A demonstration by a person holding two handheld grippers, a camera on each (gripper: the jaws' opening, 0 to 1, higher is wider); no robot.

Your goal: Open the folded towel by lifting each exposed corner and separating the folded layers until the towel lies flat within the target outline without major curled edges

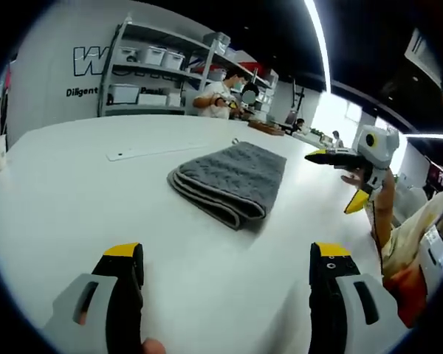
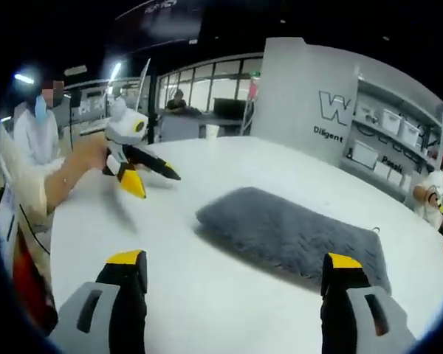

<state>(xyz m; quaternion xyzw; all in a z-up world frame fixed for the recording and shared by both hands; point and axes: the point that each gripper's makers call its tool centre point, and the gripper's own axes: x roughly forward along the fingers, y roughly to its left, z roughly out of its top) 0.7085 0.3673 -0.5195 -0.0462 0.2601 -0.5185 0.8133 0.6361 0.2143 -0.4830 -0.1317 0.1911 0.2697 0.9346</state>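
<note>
A grey towel (image 1: pixel 229 181) lies folded on the white table (image 1: pixel 74 192), its stacked fold edges facing my left gripper (image 1: pixel 225 254). That gripper is open, well short of the towel, with nothing between its jaws. My right gripper (image 1: pixel 338 181) hovers open to the towel's right, held by a hand. In the right gripper view the towel (image 2: pixel 295 232) lies ahead and to the right of the open right gripper (image 2: pixel 235 259), not touching it. The left gripper (image 2: pixel 156 184) hangs open above the table at the left.
A thin pale strip (image 1: pixel 155 152) lies on the table beyond the towel. Shelves with white bins (image 1: pixel 151 74) stand past the table, with a person (image 1: pixel 218 96) beside them. The holder's sleeve and arm (image 2: pixel 37 192) border the table's edge.
</note>
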